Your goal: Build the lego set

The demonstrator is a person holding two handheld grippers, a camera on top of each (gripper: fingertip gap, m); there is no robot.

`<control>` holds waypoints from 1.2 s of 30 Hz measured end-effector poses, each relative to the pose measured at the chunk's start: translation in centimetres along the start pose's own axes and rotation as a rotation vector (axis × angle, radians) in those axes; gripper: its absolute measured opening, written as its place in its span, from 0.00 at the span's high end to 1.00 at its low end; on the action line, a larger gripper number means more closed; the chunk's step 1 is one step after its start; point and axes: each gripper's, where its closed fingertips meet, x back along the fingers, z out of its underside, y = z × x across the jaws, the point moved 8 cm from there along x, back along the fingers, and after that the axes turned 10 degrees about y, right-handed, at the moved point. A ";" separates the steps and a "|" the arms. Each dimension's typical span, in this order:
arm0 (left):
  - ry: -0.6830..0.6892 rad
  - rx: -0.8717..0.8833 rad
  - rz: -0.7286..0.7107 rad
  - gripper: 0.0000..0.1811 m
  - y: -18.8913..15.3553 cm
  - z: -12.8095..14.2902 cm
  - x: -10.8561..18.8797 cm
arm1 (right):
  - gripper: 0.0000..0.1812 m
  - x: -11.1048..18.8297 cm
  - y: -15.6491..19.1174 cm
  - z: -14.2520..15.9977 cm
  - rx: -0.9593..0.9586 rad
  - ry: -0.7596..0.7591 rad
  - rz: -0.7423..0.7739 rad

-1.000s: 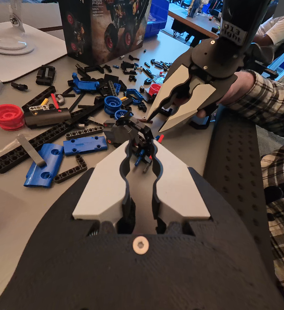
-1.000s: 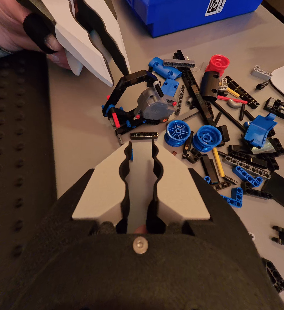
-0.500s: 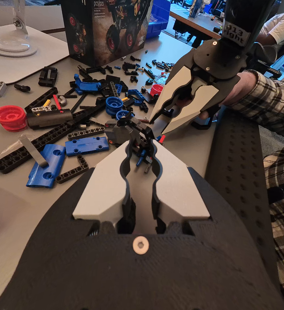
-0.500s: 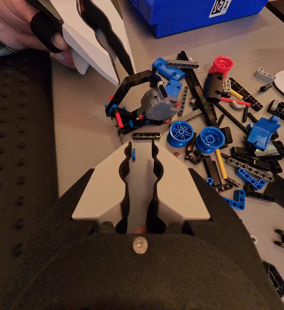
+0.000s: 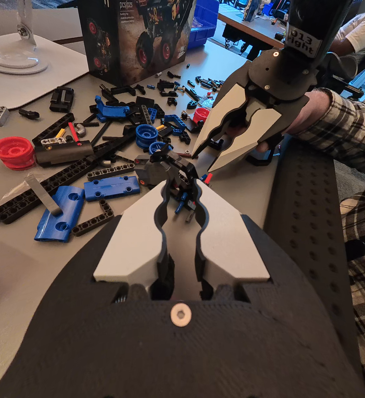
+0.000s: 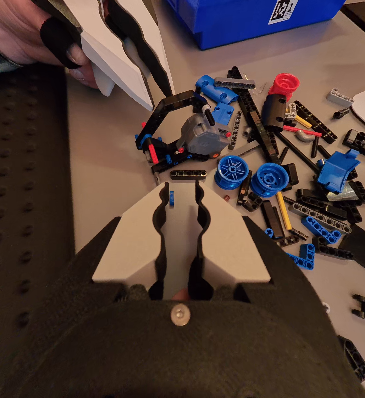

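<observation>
A part-built assembly point(image 6: 201, 137), a black angular frame with a grey motor block and red and blue pins, stands on the grey table. It also shows in the left wrist view point(image 5: 168, 165). My left gripper point(image 5: 181, 183) is open, its tips on either side of the frame's near corner; in the right wrist view it point(image 6: 161, 100) comes in from the upper left. My right gripper point(image 6: 182, 184) is open and empty, just short of the assembly; from the left wrist view it point(image 5: 201, 162) hovers to the assembly's right. A small blue piece point(image 6: 171, 198) lies on the table between its fingers.
Loose parts cover the table: a short black beam point(image 6: 188, 173), blue wheels point(image 6: 231, 172), a red wheel point(image 5: 13, 153), blue panels point(image 5: 112, 187), long black beams point(image 5: 47, 189). The set's box point(image 5: 134, 38) and a blue bin point(image 6: 252, 19) stand behind. A black perforated mat point(image 5: 306, 215) borders the table. About 7 centimeters separates my left fingertips from my right. It is some 15 centimeters from my left tips to the red wheel point(image 5: 13, 153). It turns up in the right wrist view point(image 6: 280, 80) as well.
Both grippers have drifted only slightly. The jaws have kept their width and the assembly has not moved.
</observation>
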 end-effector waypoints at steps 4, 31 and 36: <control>0.000 -0.002 -0.001 0.90 0.0 0.0 0.0 | 0.87 0.0 0.0 0.0 0.000 -0.001 0.001; 0.005 -0.045 0.064 0.87 -1.1 -0.3 -0.8 | 0.85 0.1 -0.2 -0.1 -0.011 -0.018 0.013; 0.054 -0.046 0.062 0.94 -1.2 -0.1 -1.7 | 0.82 0.0 -0.5 -0.4 -0.019 -0.037 0.033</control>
